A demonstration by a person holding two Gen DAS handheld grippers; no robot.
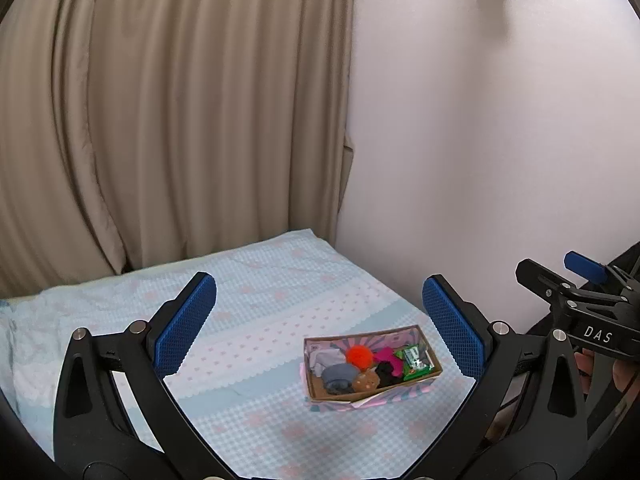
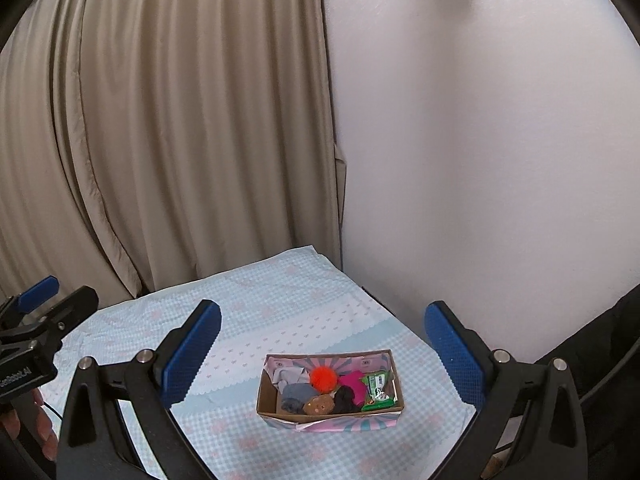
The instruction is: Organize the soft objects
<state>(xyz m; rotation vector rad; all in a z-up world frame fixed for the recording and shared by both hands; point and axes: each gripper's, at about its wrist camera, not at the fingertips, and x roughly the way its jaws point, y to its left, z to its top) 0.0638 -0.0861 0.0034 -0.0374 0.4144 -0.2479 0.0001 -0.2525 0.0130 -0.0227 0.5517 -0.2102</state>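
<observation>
A shallow cardboard box (image 1: 434, 376) with pink and blue striped sides sits on the bed; it also shows in the right wrist view (image 2: 266, 380). Inside lie an orange pom-pom (image 1: 359, 355) (image 2: 324, 379), a grey sock roll (image 1: 338, 376), a brown plush (image 1: 367, 381), a black soft piece (image 1: 385, 373), a magenta cloth (image 1: 387, 354), a white cloth (image 1: 323, 357) and a green packet (image 1: 416, 360) (image 2: 378, 392). My left gripper (image 1: 320, 316) is open and empty, held above and in front of the box. My right gripper (image 2: 324, 340) is open and empty, likewise above the box.
The bed (image 1: 260, 280) has a light blue checked cover with pink hearts. A beige curtain (image 1: 160, 120) hangs behind it and a white wall (image 1: 480, 140) runs along its right side. The right gripper shows at the left view's right edge (image 1: 580, 288).
</observation>
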